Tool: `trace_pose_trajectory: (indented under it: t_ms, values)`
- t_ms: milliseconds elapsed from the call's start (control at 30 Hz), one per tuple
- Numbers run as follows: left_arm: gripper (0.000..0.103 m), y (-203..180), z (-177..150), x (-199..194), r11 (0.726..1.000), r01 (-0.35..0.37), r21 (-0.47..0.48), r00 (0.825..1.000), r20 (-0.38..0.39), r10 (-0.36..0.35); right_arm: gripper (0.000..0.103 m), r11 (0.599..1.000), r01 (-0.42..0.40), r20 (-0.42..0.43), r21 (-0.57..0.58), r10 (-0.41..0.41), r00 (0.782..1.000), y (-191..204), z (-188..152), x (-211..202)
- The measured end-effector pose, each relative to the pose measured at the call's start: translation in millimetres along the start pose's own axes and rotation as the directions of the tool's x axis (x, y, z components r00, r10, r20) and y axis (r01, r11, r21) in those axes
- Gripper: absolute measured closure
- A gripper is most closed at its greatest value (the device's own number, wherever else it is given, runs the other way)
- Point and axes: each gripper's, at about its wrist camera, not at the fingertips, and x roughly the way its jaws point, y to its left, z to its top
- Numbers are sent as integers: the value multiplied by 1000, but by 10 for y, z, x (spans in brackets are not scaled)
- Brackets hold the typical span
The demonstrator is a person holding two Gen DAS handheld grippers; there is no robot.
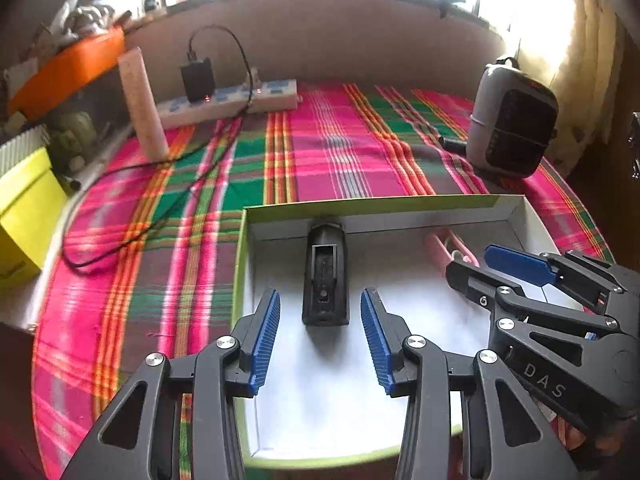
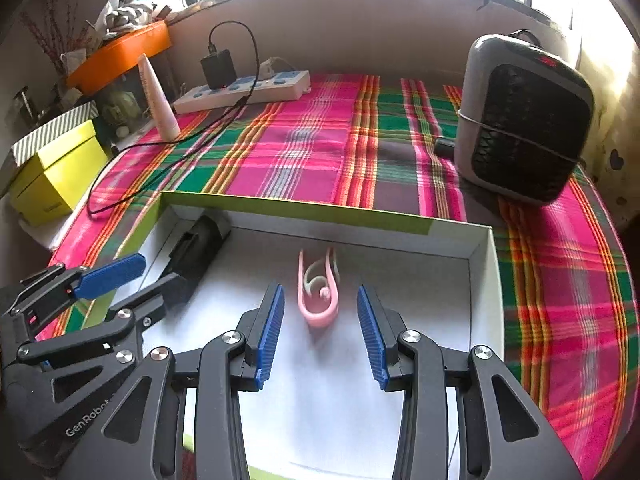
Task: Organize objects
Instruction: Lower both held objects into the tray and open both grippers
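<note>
Black stapler [image 1: 325,276] and pink clip [image 2: 319,288] lie apart on white floor of green-walled box [image 2: 296,205] on plaid cloth [image 1: 340,148]; left gripper [image 1: 320,336] and right gripper [image 2: 320,332] hover partly open, pads clear, holding nothing.

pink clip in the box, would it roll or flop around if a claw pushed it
The pink clip lies flat on the floor of the box, so it would probably slide, not roll. It looks like thin moulded plastic: likely light and a bit springy. Its open prongs might snag.
</note>
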Motion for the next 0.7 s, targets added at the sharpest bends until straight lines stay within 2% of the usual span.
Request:
trace_pose_trajectory:
  t_ms: [700]
  values:
    - [62, -69, -532, -646, 1000, -6, -21, 997, 81, 7, 64, 1000, 4, 112, 2, -4, 994, 159, -530, -618]
